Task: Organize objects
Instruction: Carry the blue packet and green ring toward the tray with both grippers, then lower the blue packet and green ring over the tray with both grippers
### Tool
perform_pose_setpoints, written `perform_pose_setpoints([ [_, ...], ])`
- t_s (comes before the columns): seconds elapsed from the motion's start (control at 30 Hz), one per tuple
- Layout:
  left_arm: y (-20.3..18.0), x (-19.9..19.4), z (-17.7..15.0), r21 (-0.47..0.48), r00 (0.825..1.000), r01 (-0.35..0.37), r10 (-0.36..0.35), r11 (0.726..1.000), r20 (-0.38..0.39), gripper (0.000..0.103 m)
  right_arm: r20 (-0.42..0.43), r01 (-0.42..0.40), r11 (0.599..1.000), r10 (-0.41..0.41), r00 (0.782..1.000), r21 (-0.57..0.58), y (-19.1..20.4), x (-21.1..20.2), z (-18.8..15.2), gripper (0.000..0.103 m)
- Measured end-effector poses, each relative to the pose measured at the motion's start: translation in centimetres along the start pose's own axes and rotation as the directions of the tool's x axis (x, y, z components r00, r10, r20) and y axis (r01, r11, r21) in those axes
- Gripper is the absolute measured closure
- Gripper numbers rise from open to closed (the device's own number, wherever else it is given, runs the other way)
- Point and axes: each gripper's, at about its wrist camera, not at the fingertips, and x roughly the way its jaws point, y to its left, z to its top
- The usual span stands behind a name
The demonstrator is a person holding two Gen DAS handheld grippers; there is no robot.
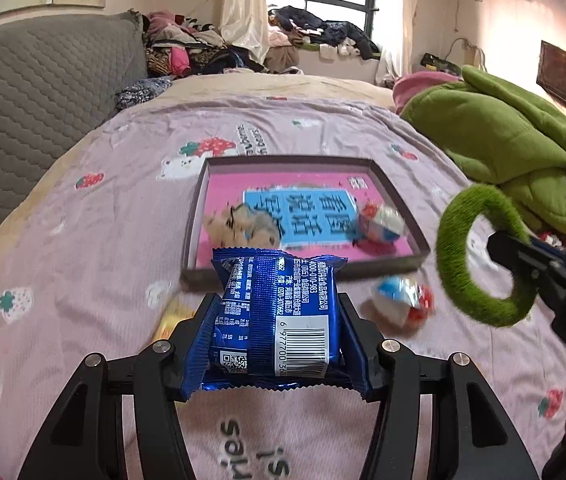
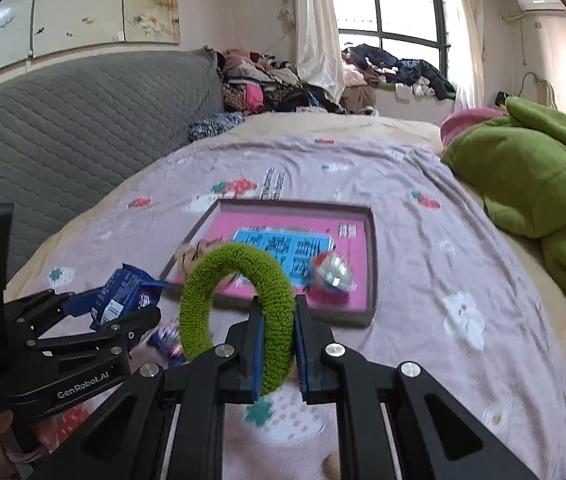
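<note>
Gripping a blue snack packet (image 1: 279, 320) between its two fingers, the left gripper (image 1: 279, 344) holds it above the bed sheet (image 1: 83, 260), barcode side up. The jaws are closed on both sides of the packet. Ahead of these jaws lies a shallow box (image 1: 403, 200) with a pink bottom; inside it are a blurred brown object (image 1: 243, 224) and a small wrapped candy (image 1: 383, 224). Another wrapped candy (image 1: 403, 304) lies on the sheet, to the right of the jaws and just in front of the box.

The right gripper (image 2: 279, 344) has its jaws clamped on the lower part of a fuzzy green ring (image 2: 239, 308), which stands upright between them. Beyond its jaws is the same box (image 2: 371, 264). A green blanket (image 2: 531, 184) lies far right.
</note>
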Motion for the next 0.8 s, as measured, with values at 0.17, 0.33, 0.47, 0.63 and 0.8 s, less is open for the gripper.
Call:
perform_pose_setpoints([
  [0.17,-0.6,1.6,2.6,-0.007,1.0,-0.014,0.014,1.0,0.021,0.045,0.027,-0.022,1.0,0.022,0.999,0.0,-2.0,1.1,3.0,0.09],
  [0.33,-1.1,3.6,5.5,-0.009,0.999,-0.031,0.032,0.999,0.042,0.045,0.069,-0.006,1.0,0.006,0.998,-0.006,-4.1,2.1,4.8,0.09],
  [0.47,-1.2,5.0,7.2,-0.009,0.997,-0.044,0.044,0.999,0.06,0.045,0.094,-0.007,1.0,0.006,0.996,0.007,-5.6,2.7,5.4,0.09],
  [0.63,-1.5,7.1,8.8,-0.024,0.997,-0.038,0.04,0.999,0.069,0.045,0.105,-0.018,1.0,0.017,0.994,0.007,-6.6,3.6,5.7,0.09],
  [0.8,-1.5,9.0,9.8,-0.065,0.996,-0.015,0.021,0.998,0.091,0.045,0.104,-0.001,1.0,-0.001,0.995,0.012,-7.5,4.5,5.7,0.09],
])
